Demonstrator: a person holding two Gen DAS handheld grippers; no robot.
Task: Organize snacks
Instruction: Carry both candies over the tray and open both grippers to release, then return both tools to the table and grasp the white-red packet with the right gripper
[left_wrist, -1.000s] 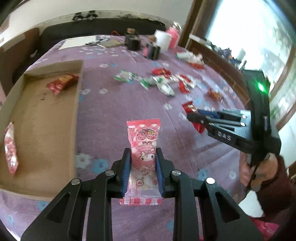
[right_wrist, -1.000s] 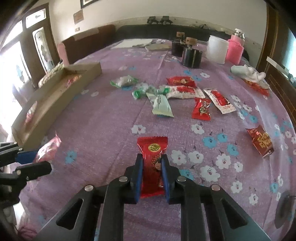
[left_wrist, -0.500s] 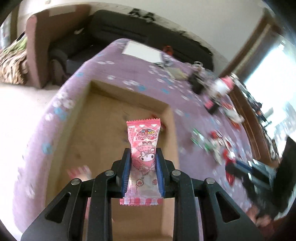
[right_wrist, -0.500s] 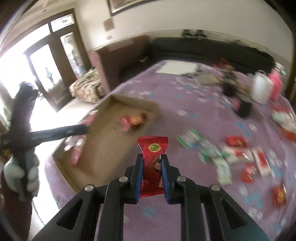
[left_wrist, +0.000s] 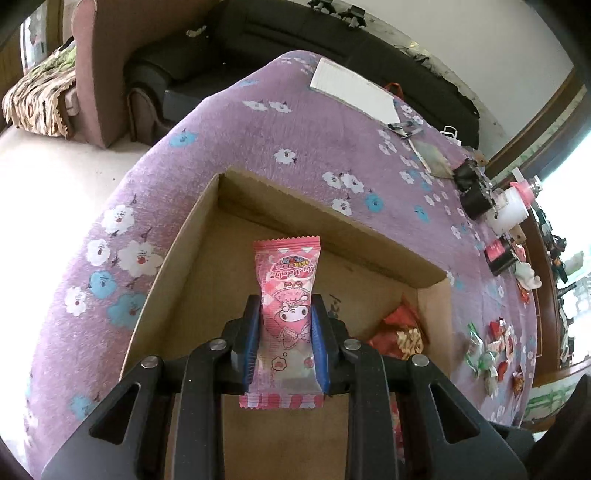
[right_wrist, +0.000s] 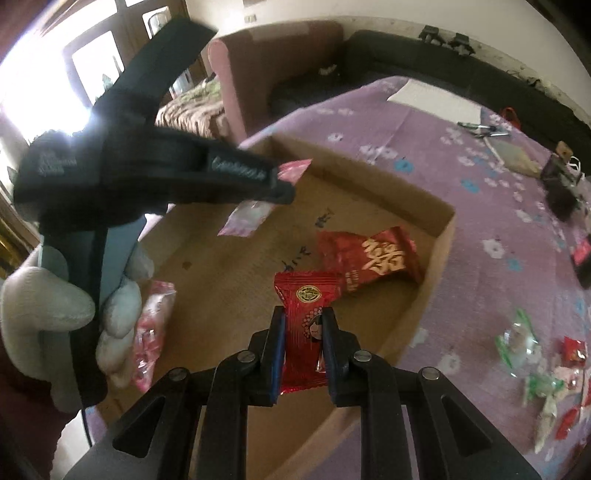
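left gripper (left_wrist: 286, 347) clamps pink cartoon candy wrapper (left_wrist: 287, 317), right gripper (right_wrist: 303, 350) clamps red foil candy packet (right_wrist: 306, 325); both over shallow brown cardboard tray (left_wrist: 332, 225). drop step; next release, red pile at 2 o'clock.

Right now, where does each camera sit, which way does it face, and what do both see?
Left wrist: behind the left claw, looking down into the box; claw grips a pink snack.
Right wrist: behind the right claw gripping a red snack, facing the box; gloved hand shows.
Shared: box, pink snack, red pack.
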